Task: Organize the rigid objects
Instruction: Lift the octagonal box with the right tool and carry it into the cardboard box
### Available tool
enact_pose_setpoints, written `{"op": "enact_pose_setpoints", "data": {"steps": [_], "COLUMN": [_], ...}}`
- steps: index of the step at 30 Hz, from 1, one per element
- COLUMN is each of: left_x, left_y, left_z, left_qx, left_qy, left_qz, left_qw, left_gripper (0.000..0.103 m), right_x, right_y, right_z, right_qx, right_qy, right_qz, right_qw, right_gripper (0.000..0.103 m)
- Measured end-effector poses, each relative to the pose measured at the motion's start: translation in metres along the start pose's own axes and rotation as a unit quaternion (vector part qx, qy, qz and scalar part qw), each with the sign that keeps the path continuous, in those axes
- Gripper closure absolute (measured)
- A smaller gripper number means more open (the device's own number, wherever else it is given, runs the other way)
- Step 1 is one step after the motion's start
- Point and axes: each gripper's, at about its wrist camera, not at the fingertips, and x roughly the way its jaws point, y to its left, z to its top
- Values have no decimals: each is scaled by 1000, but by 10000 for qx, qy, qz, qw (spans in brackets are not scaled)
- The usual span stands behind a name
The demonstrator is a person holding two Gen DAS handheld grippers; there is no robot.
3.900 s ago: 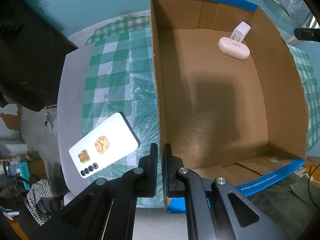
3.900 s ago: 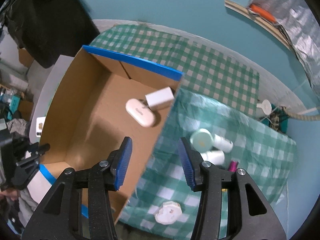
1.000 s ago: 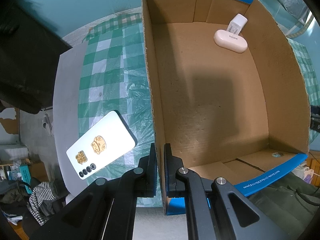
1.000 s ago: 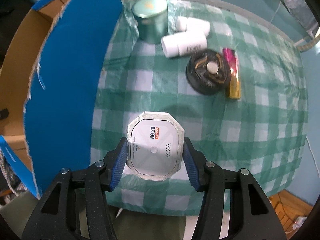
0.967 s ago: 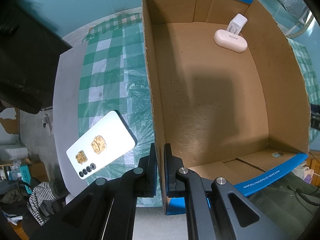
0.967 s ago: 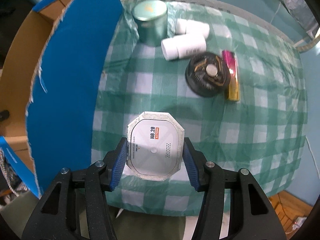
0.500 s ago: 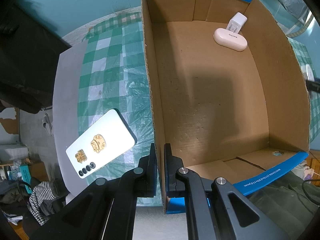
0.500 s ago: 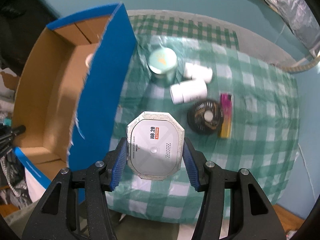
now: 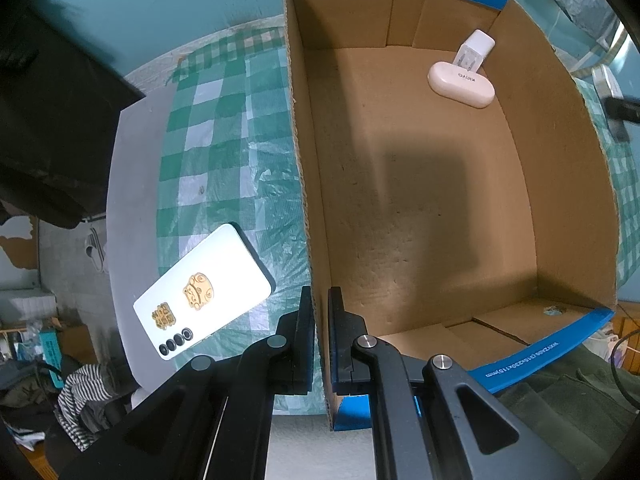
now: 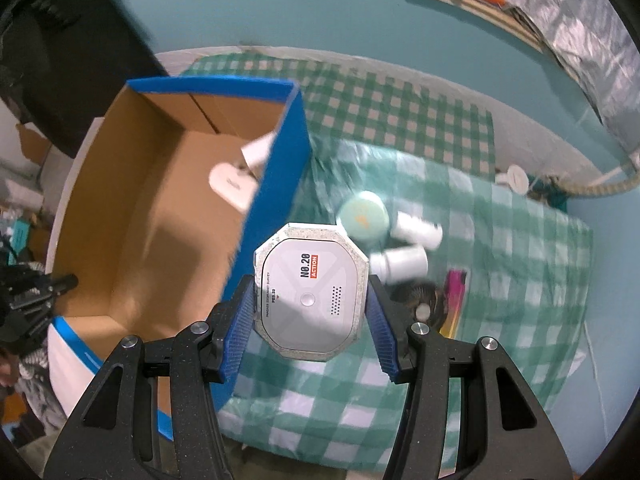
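Note:
My right gripper point(image 10: 311, 312) is shut on a white octagonal device point(image 10: 311, 292) marked "NO.20" and holds it in the air beside the right wall of the cardboard box point(image 10: 276, 184). My left gripper point(image 9: 317, 312) is shut on the box's left wall point(image 9: 308, 200). Inside the box lie a white oval case point(image 9: 461, 85) and a white charger plug point(image 9: 474, 50) at the far right corner. A white phone point(image 9: 202, 292) lies face down on the checked cloth left of the box.
On the green checked cloth point(image 10: 500, 240) right of the box lie a teal round tin point(image 10: 363, 216), two white bottles point(image 10: 402, 261), a black round object point(image 10: 420, 300) and a pink lighter point(image 10: 454, 296). A dark bag point(image 9: 48, 120) sits at the far left.
My right gripper has lifted the octagonal device off the cloth and moved it up and left toward the box. My left gripper has stayed clamped on the box wall.

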Motion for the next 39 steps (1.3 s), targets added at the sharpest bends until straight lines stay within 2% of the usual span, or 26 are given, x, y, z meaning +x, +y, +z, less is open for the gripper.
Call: {"op": "enact_pose_setpoints", "data": {"steps": [11, 18, 30, 39], "left_x": [-1, -1, -2, -2], "left_y": [2, 3, 5, 4], "left_z": [3, 4, 3, 2], "left_qx": [-56, -82, -176, -189], "left_qy": [-2, -13, -37, -35], "left_qz": [-36, -38, -43, -27], "left_qw": [10000, 10000, 9998, 9998], "left_gripper": [98, 98, 98, 98], "right_x": [-5, 13, 58, 64], "right_y": [42, 69, 78, 76], "right_z": [46, 61, 67, 68], "right_qx": [-755, -1174, -1290, -1324], "right_qy": [-227, -97, 383, 400], "right_qz": [69, 105, 135, 123], "right_qw": [9969, 9930, 9908, 9903], "right_gripper": [50, 50, 50, 50]}}
